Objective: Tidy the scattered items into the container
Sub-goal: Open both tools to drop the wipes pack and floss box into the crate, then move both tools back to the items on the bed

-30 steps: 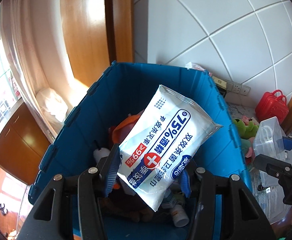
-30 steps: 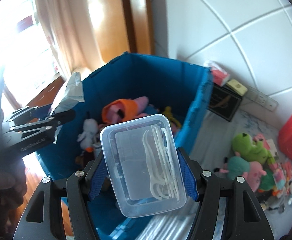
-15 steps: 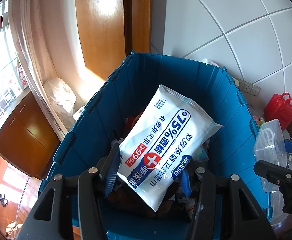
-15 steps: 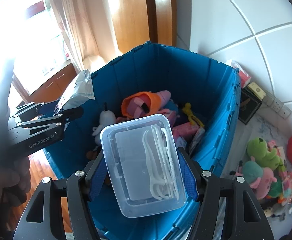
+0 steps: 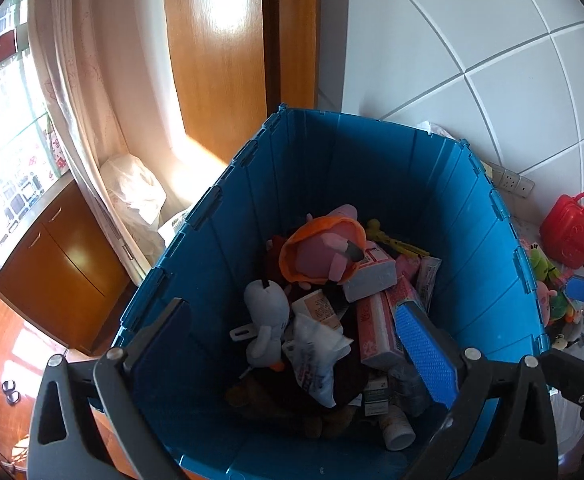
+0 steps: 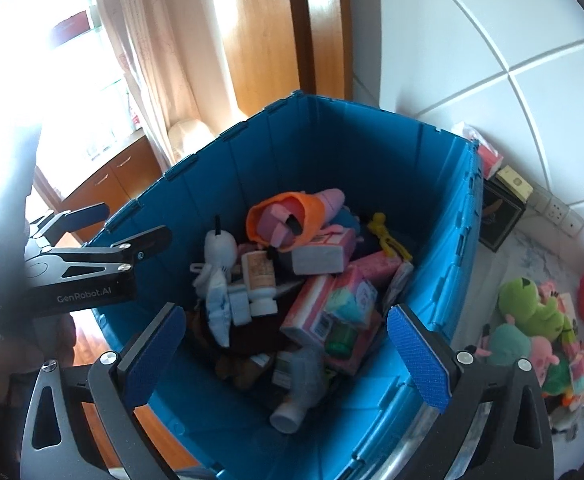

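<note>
both claws hang over the deep blue plastic crate (image 5: pixel 371 168), each spread wide and gripping nothing. left claw (image 5: pixel 292 344): blue-padded fingers apart above the heap inside the crate. right claw (image 6: pixel 288 344): likewise parted, seen over the crate's near wall. in the crate lie a pink plush toy in an orange hood (image 6: pixel 288 216), a white plush toy with a black ear (image 6: pixel 220 252), a grey-white rectangular box (image 6: pixel 319 254), a pink tissue pack (image 6: pixel 307 312), a small white bottle (image 6: pixel 258 280), a crinkled white wipes pouch (image 5: pixel 315 356) and a yellow figure (image 6: pixel 387 236). outside the crate, on the marbled tabletop (image 6: pixel 531 248) toward its right edge, a green frog plush (image 6: pixel 531 304) and other soft toys remain in a cluster, near a red plastic toy case (image 5: pixel 569 232). a black box (image 6: pixel 499 216) stands just beside the crate's far right corner, against the white tiled wall (image 6: pixel 491 40).
</note>
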Demonstrator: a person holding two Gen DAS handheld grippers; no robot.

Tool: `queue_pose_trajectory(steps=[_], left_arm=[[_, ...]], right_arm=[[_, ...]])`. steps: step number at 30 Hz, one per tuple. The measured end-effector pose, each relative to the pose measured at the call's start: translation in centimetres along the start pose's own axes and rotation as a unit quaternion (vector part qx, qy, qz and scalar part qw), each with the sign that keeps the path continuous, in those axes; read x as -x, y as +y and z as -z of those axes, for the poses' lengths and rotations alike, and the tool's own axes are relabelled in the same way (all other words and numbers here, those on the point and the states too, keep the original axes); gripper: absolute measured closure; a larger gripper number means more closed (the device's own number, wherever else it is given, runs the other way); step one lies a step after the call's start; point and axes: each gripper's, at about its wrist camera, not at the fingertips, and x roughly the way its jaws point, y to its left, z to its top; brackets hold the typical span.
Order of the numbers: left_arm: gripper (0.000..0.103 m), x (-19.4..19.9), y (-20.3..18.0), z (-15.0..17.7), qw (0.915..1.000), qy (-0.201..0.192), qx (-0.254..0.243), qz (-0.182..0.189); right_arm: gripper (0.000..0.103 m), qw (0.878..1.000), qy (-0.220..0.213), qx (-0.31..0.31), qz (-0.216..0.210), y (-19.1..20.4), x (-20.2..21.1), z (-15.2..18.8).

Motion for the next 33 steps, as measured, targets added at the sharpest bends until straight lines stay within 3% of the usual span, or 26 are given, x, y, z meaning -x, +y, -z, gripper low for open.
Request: queue_pose_trajectory(steps=[13,23,33], left_arm=[[0.0,0.7,-2.9,0.1,0.9995,-0.012,-0.013,0.026],[0.0,2.7,-11.8,-0.8,0.995,-0.039,-0.059,0.071],[0.0,5.7,-24.9,1.1,0.9851,-0.043,-0.125,0.109]], right_arm=[[0.0,0.999,-0.011,-0.032,0.006,-2.6,1.9,2.3],[0.0,0.994,-0.019,-0.097,0.038,-9.7,6.0,6.7],[0.0,0.985,-0.022,-0.156,0.066,-19.1,12.2,12.7]])
